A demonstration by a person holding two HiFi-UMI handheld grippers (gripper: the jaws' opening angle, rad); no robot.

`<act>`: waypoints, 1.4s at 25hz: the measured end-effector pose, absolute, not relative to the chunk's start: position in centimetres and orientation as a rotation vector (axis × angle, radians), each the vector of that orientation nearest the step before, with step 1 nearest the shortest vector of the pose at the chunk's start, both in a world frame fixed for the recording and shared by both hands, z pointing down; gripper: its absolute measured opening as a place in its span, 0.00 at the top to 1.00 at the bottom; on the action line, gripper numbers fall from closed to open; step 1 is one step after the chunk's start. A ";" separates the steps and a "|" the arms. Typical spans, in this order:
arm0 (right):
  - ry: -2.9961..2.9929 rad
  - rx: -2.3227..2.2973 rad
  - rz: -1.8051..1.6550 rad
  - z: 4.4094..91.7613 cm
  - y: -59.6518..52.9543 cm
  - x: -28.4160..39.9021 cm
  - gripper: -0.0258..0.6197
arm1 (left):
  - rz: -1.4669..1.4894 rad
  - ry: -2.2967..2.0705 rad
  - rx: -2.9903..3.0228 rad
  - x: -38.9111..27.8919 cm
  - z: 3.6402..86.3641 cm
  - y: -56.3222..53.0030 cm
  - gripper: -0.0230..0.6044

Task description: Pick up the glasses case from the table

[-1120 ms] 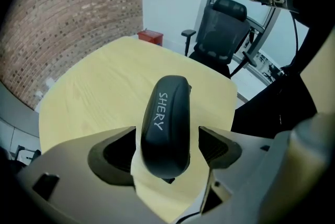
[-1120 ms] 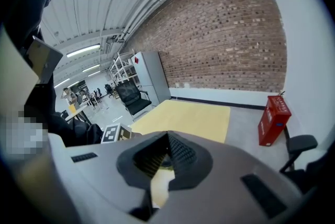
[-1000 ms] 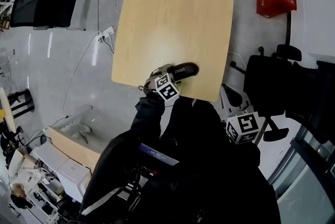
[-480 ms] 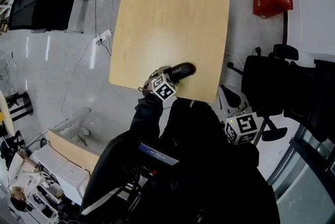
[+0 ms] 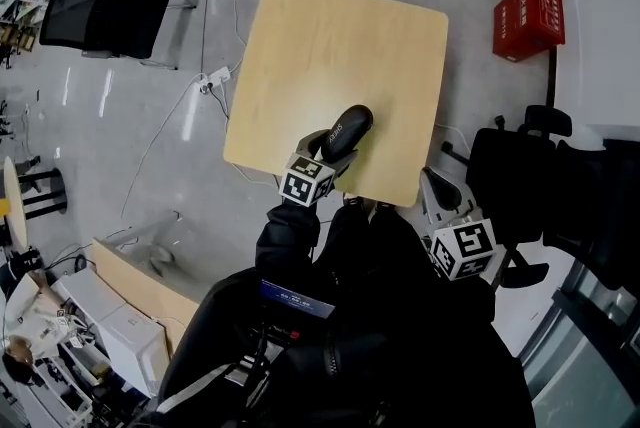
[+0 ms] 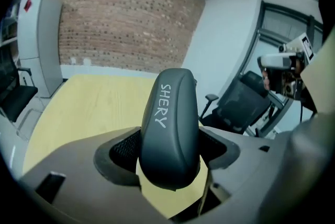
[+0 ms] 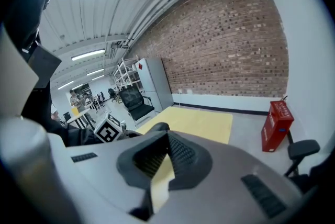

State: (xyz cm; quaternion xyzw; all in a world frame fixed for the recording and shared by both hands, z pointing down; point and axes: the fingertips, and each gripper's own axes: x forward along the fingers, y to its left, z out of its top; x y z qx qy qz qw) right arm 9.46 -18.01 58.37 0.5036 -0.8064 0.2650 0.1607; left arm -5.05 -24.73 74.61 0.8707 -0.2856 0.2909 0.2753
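Note:
The glasses case (image 5: 346, 127) is a dark oval shell with "SHERY" printed on it. My left gripper (image 5: 328, 149) is shut on its near end and holds it over the near edge of the light wooden table (image 5: 340, 36). In the left gripper view the case (image 6: 170, 123) sticks out forward and upward between the jaws, above the table (image 6: 84, 108). My right gripper (image 5: 463, 246) hangs to the right of the table, off its corner. Its jaws (image 7: 166, 157) are shut with nothing held.
A red box (image 5: 530, 13) stands on the floor past the table's far right corner. Black office chairs (image 5: 105, 11) (image 5: 520, 166) sit to the left and right. A power strip with cables (image 5: 215, 76) lies on the floor left of the table.
The case lay flat, crosswise on the table, in my left gripper. Now it is raised off the top and points away from me. The right gripper has stayed put.

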 end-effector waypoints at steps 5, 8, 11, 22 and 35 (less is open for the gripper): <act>-2.363 1.469 0.681 56.1 -18.3 9.5 0.96 | 0.488 -0.887 2.405 -5.0 66.3 -26.0 0.42; -2.410 1.476 0.624 54.3 -18.8 8.9 0.96 | 0.380 -0.929 2.465 -5.1 61.4 -26.2 0.42; -2.466 1.469 0.572 52.6 -19.5 8.0 0.96 | 0.309 -0.971 2.527 -5.2 57.1 -26.4 0.42; -2.606 1.535 0.395 45.7 -21.3 7.0 0.96 | 0.203 -1.184 2.723 -6.4 45.8 -26.0 0.43; -2.648 1.637 0.230 41.1 -22.5 6.9 0.96 | 0.028 -1.352 2.751 -8.2 40.2 -26.0 0.43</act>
